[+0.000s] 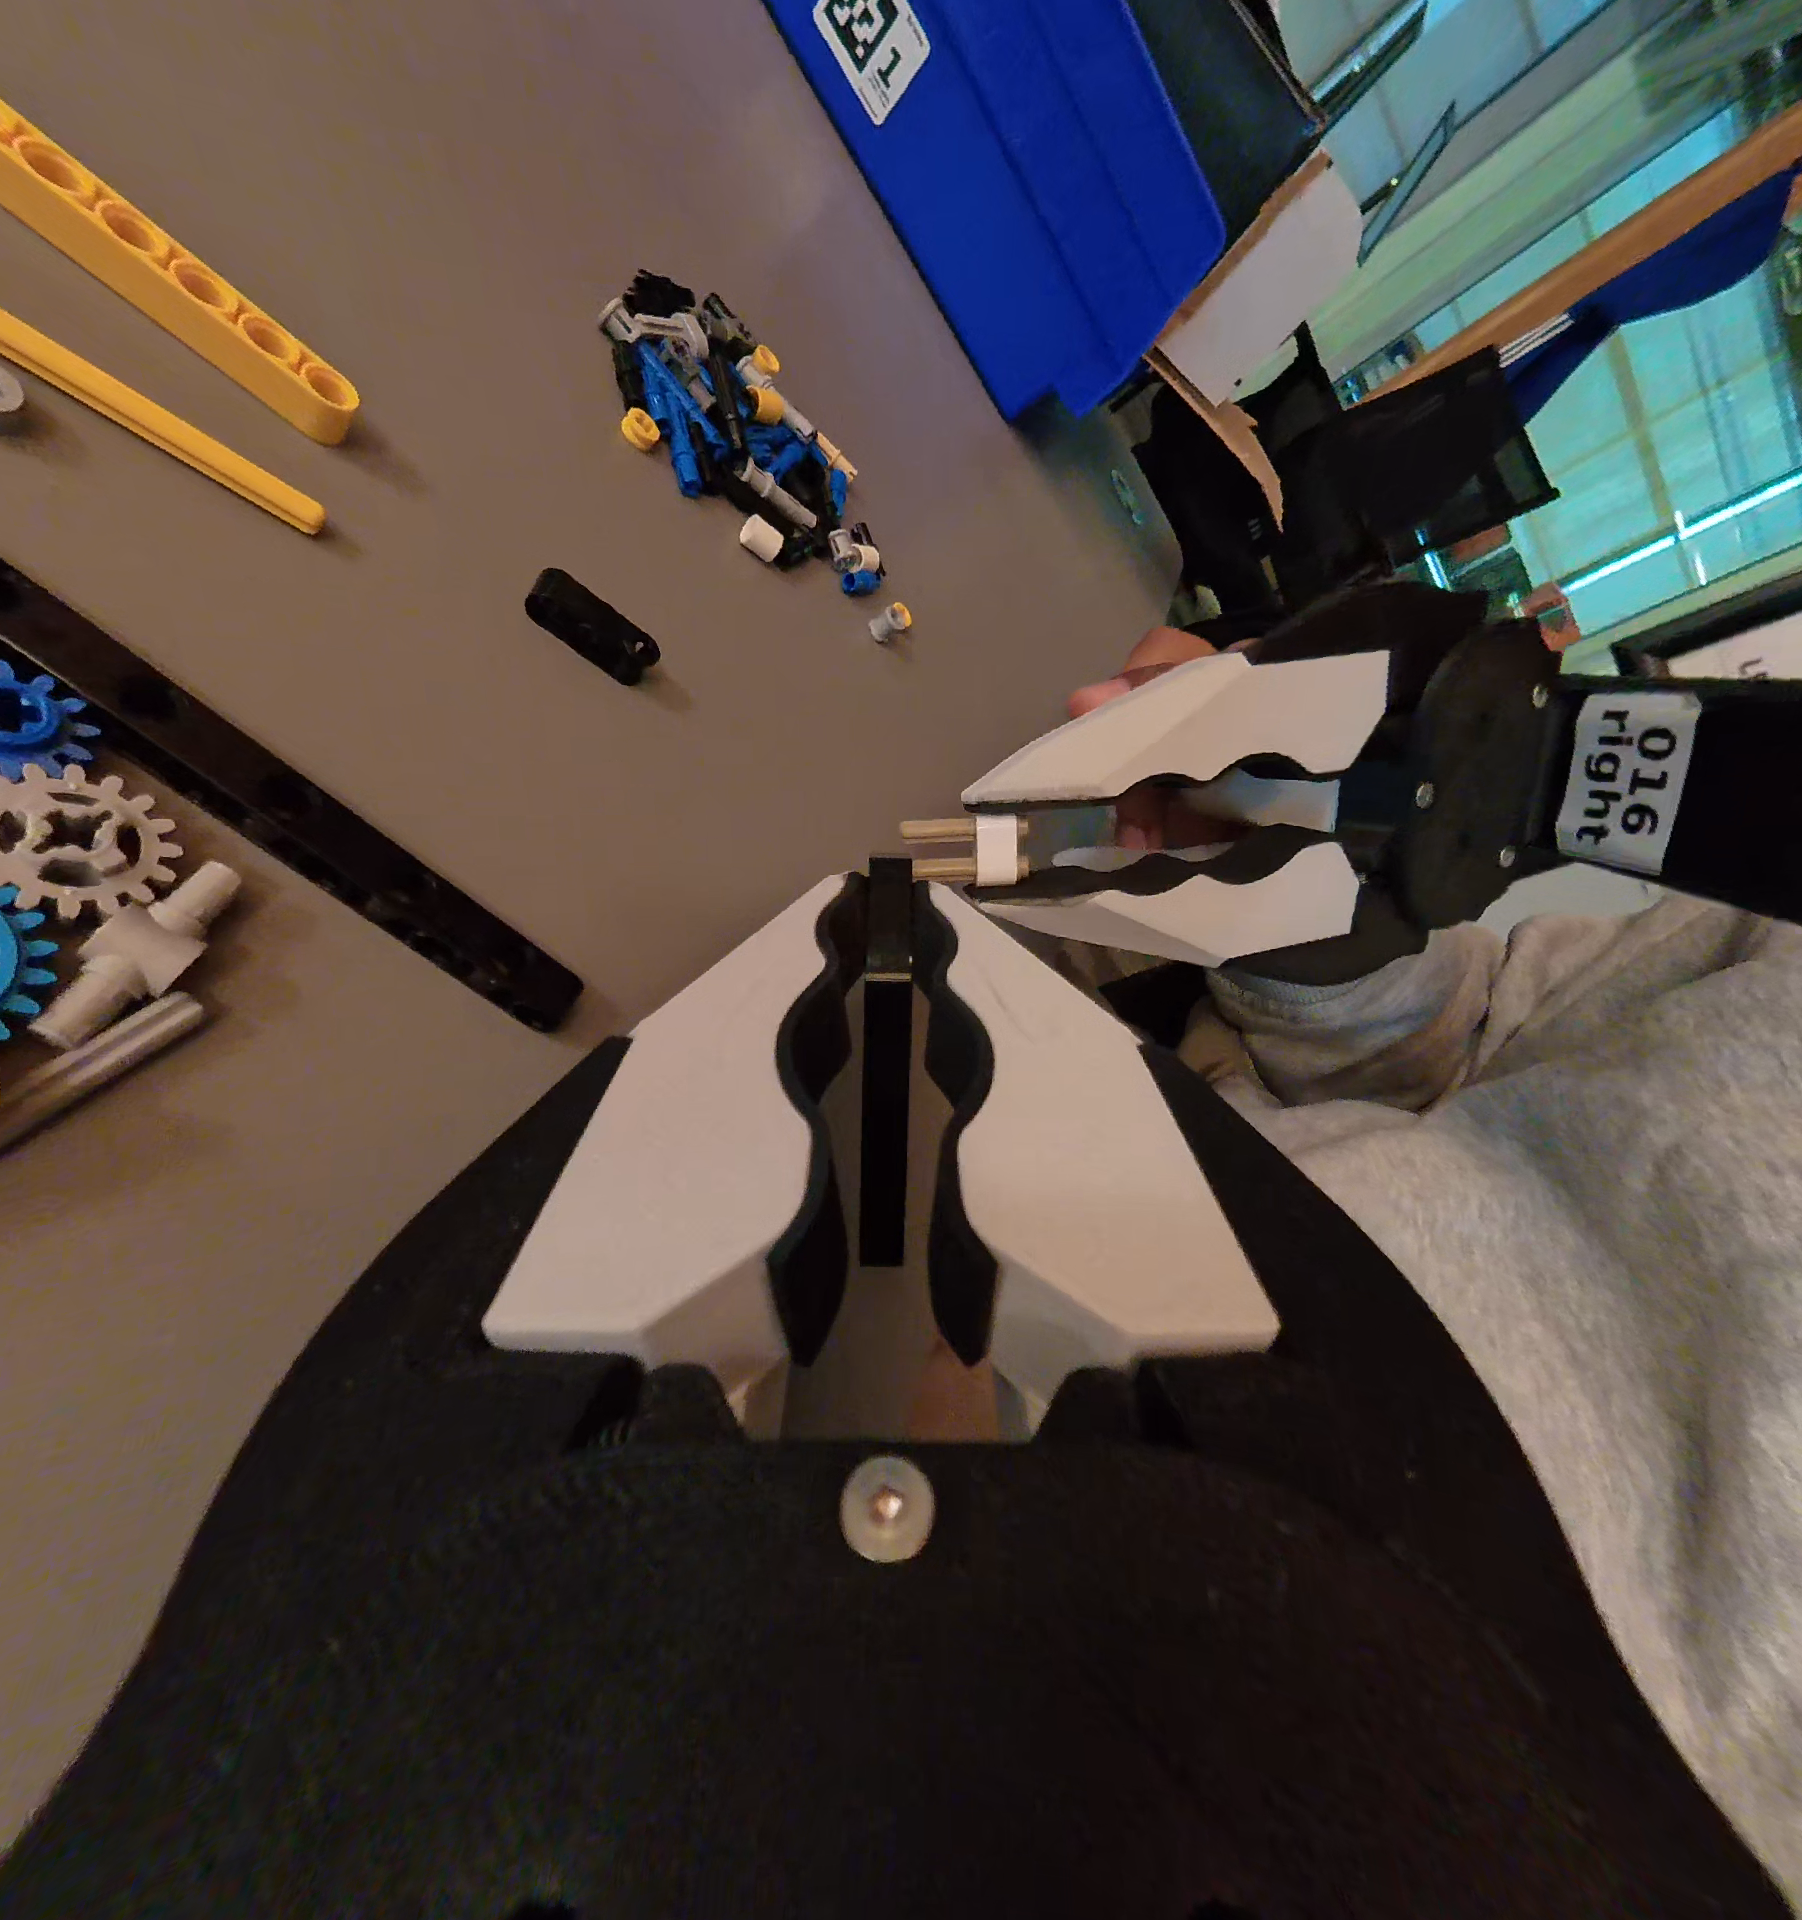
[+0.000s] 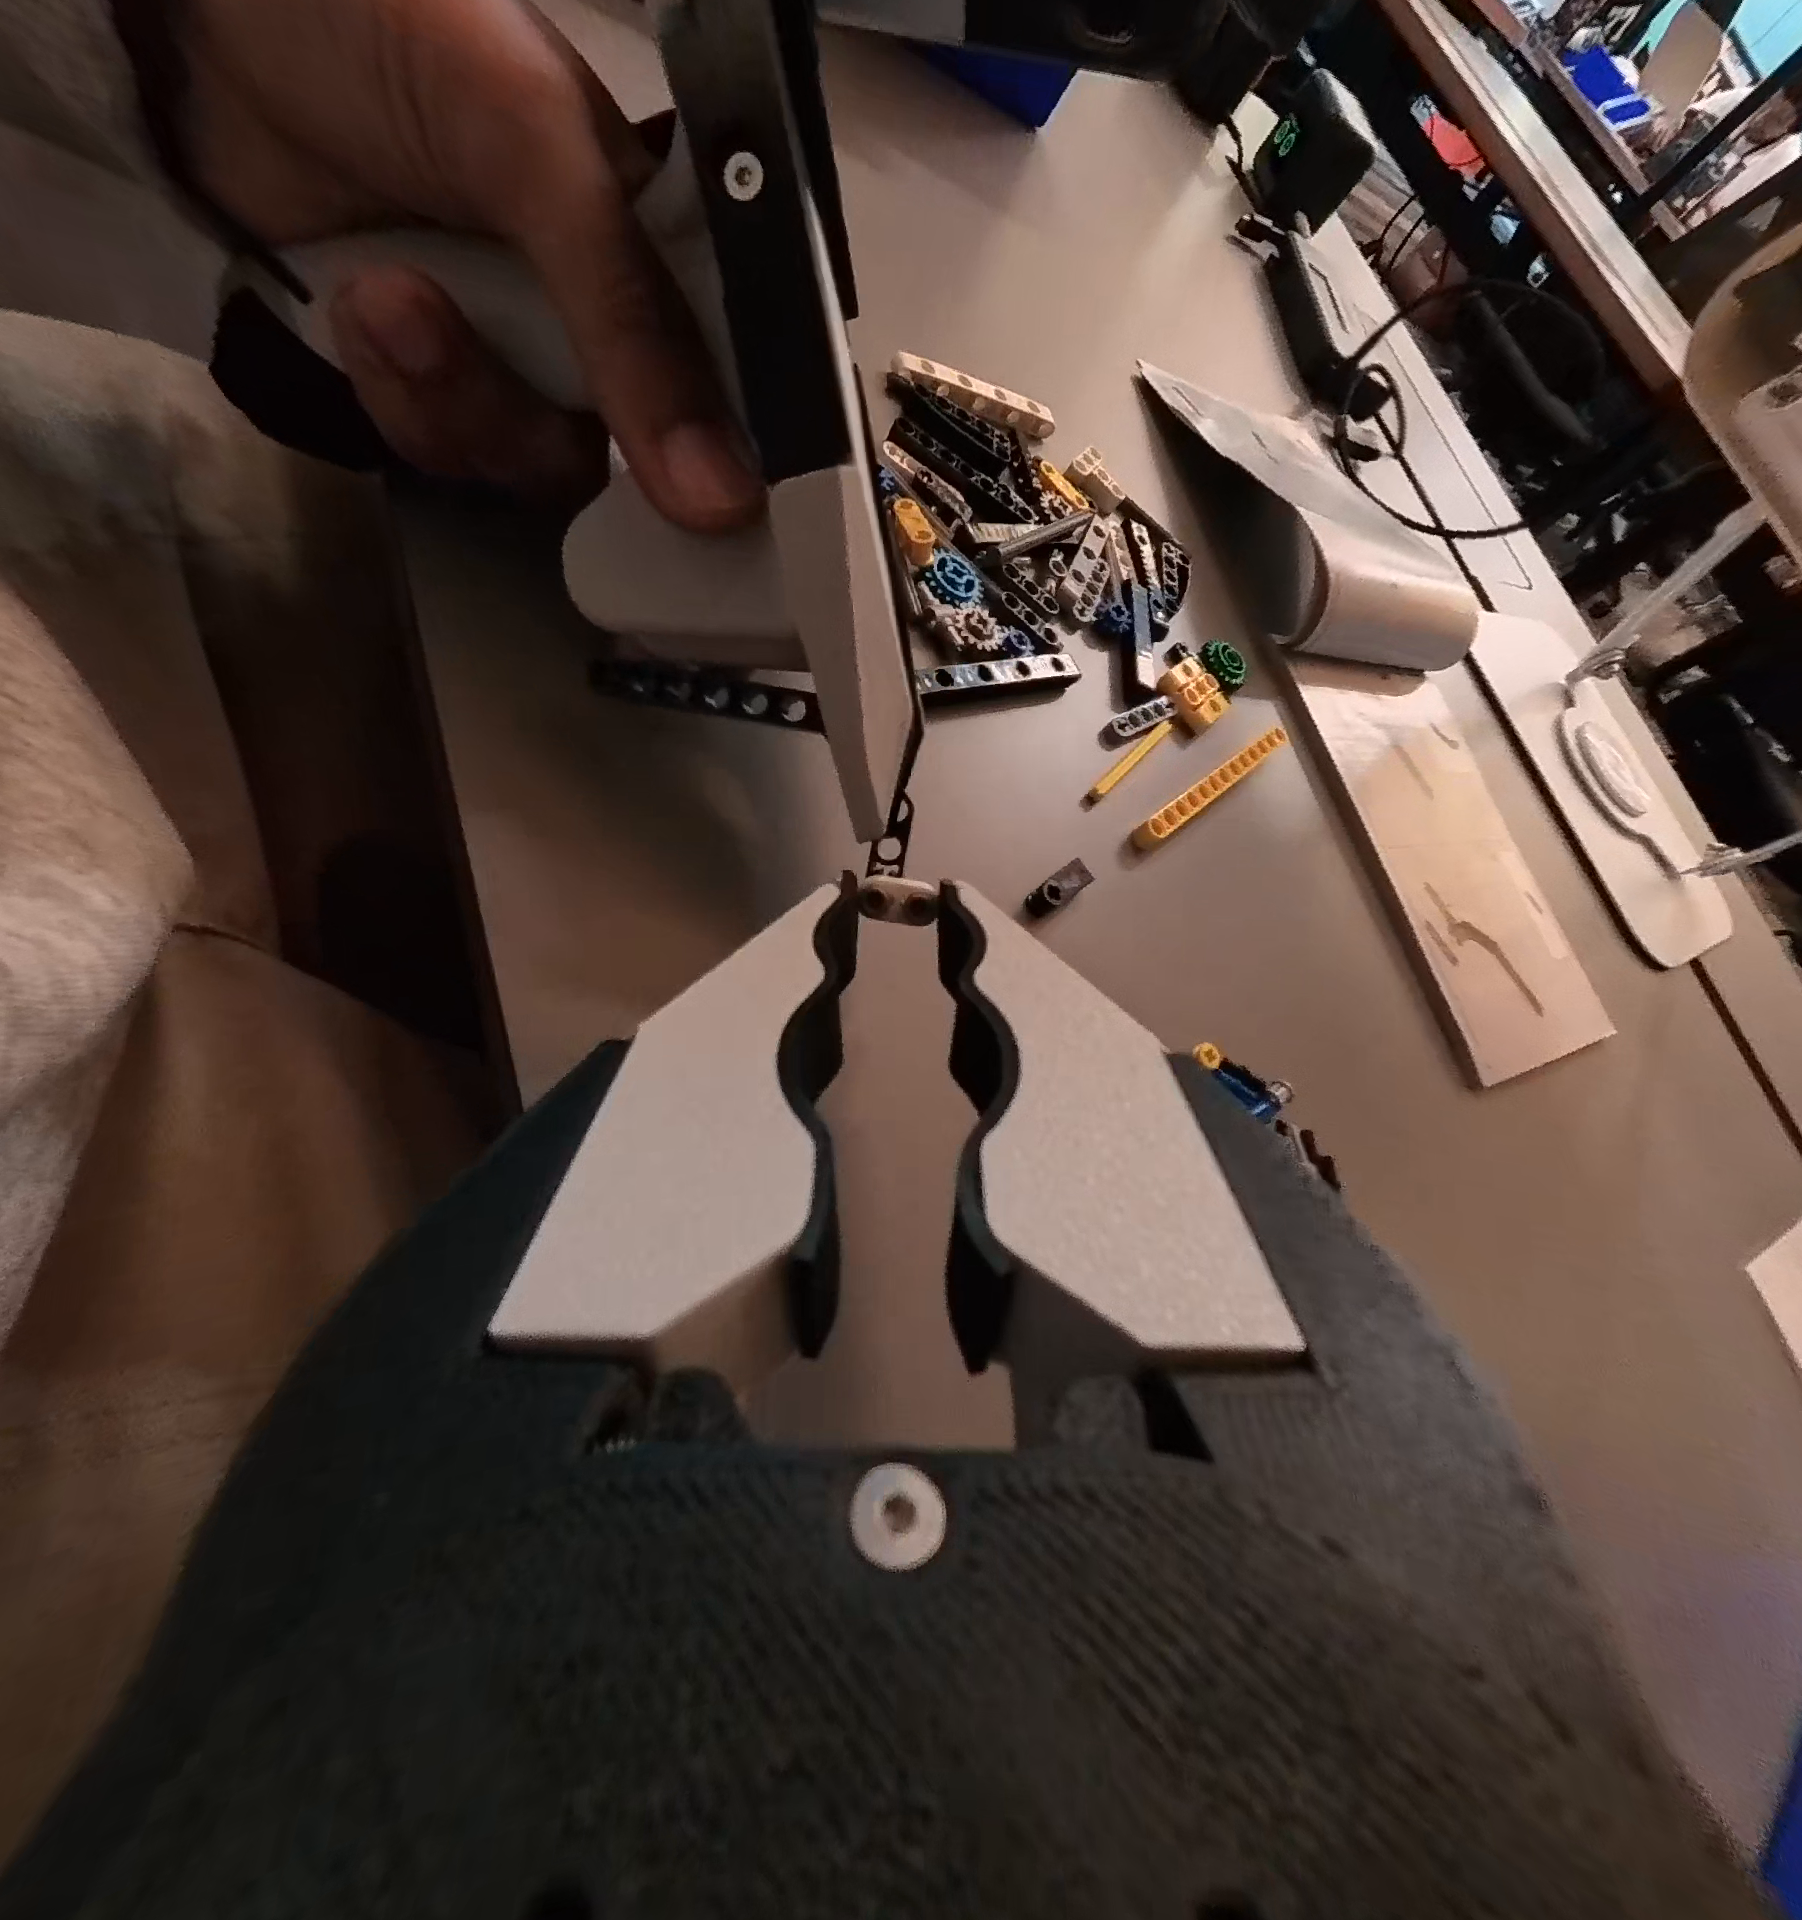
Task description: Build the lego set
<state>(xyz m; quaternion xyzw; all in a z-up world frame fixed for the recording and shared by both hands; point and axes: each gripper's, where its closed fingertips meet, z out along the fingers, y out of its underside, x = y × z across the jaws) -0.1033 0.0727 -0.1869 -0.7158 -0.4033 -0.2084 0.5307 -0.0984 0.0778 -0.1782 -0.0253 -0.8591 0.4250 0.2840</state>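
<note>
My left gripper (image 1: 889, 883) is shut on a thin black beam (image 1: 884, 1091) held edge-on between its fingers, above the table's near edge. My right gripper (image 2: 892, 899) is shut on a small white two-hole piece (image 2: 897, 900) with two tan pins (image 1: 938, 847) sticking out. In the left wrist view the right gripper (image 1: 990, 847) comes in from the right, and the pins' ends sit at the black beam's tip. In the right wrist view the left gripper (image 2: 881, 821) hangs down from above with the black beam (image 2: 889, 847) just over the white piece.
On the grey table (image 1: 461, 727) lie two yellow beams (image 1: 149, 239), a long black beam (image 1: 253, 790), gears (image 1: 55, 831), a short black piece (image 1: 590, 625) and a pile of small pins (image 1: 731, 426). A blue bin (image 1: 1022, 177) stands behind. A parts pile (image 2: 1022, 540) and booklets (image 2: 1437, 821) lie farther off. My left and right fingertips are right by each other.
</note>
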